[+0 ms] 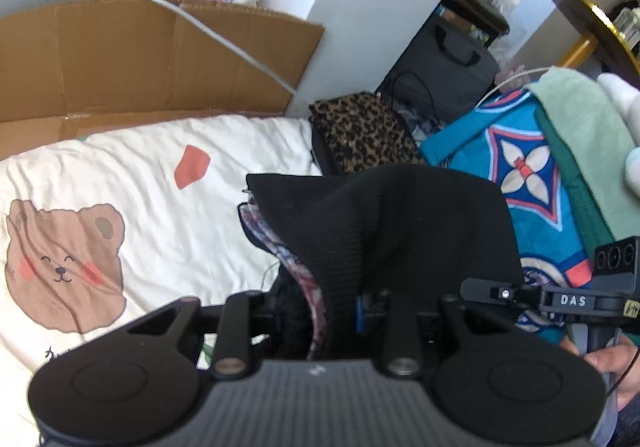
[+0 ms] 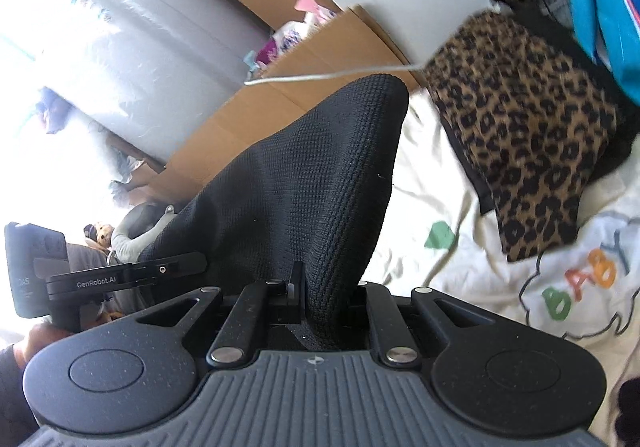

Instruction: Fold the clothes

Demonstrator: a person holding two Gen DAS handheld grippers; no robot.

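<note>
Cream bedding (image 1: 140, 151) printed with a bear spreads beneath a black knit garment (image 1: 376, 231) lifted off it, pinched at one side by the left gripper (image 1: 320, 321) and at another by the right gripper (image 2: 328, 307), with leopard-print cloth (image 2: 520, 151) near the bed's far edge by cardboard (image 1: 120, 59).

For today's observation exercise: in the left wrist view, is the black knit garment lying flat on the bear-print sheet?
No: the black knit garment stands bunched up in the left gripper, raised above the bear-print sheet.
</note>
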